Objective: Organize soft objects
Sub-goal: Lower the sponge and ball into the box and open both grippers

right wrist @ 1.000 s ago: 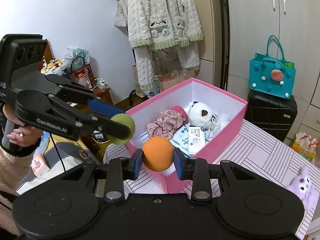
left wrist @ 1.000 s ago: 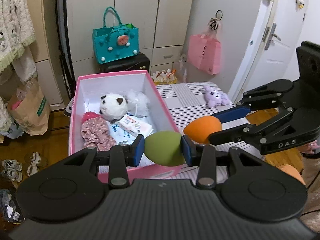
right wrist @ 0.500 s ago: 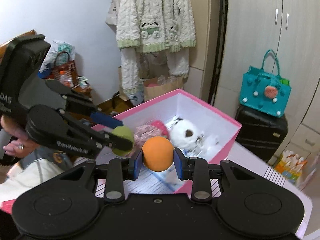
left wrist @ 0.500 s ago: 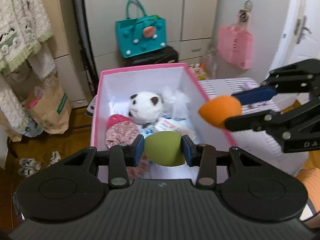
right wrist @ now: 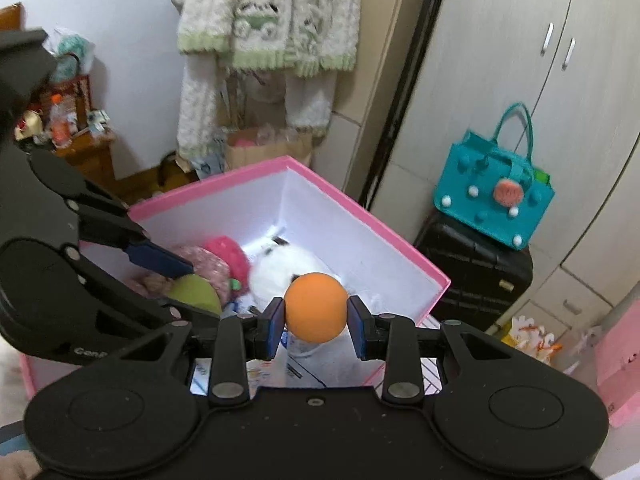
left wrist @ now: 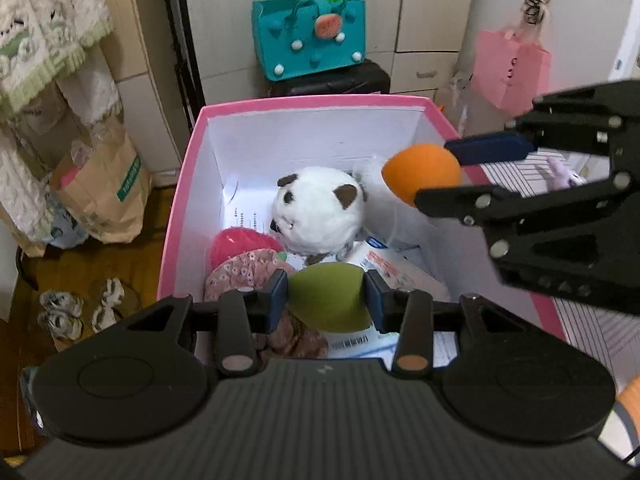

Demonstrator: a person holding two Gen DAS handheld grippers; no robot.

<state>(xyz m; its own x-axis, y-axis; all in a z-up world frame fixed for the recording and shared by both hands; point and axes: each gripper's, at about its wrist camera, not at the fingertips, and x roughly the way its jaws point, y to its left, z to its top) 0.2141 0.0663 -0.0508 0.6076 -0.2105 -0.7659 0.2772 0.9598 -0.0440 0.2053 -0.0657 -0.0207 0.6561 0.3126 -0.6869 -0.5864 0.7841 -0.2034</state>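
Over the pink box (left wrist: pixel 180 200), my left gripper (left wrist: pixel 326 300) clamps one green sponge (left wrist: pixel 328 296), long axis across the pads; my right gripper (right wrist: pixel 316 320) clamps one orange sponge (right wrist: pixel 316 306), tip pointing left.

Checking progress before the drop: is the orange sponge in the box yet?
Not yet: the orange sponge is clamped in the right claw above the pink box.

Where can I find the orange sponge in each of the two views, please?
Left wrist view: the orange sponge is upper right, held in the right gripper, above the pink box.
Right wrist view: bottom centre, between the blue pads.
Shared landmark: the teal bag.
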